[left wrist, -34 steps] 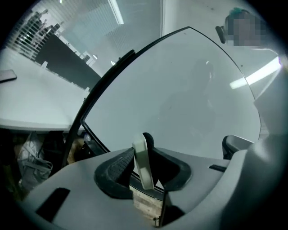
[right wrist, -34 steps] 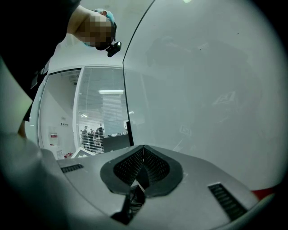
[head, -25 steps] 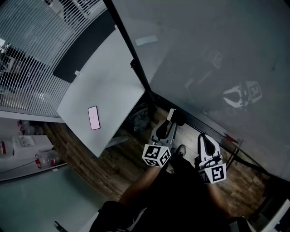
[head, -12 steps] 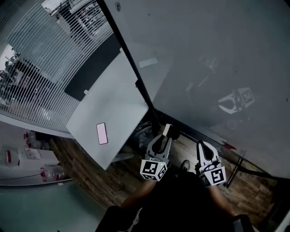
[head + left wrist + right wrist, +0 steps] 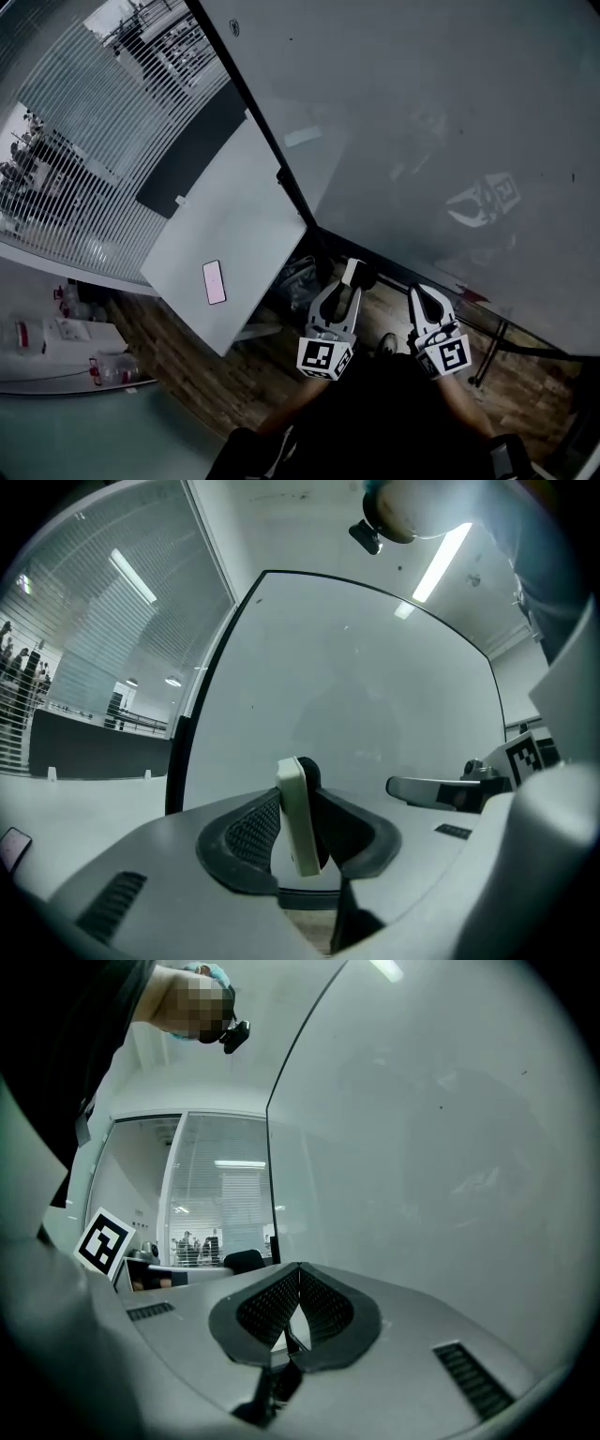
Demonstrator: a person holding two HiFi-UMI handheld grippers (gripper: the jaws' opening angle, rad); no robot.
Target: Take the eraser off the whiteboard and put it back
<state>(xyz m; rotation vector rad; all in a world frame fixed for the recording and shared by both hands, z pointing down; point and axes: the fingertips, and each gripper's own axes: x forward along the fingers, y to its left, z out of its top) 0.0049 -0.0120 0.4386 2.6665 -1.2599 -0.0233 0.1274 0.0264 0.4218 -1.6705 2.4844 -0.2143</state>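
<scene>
While right gripper (image 5: 299, 1269) jaws sit together, empty, left gripper (image 5: 298, 797) jaws clamp eraser (image 5: 300, 832) upright, facing whiteboard (image 5: 366, 677).

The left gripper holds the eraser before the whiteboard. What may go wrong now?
The eraser stands edge-on to the whiteboard in the left gripper, so it may not attach unless turned flat. It sticks out beyond the pads, so pressing may tilt or drop it. The right gripper, shut and empty, is close and could bump it.
</scene>
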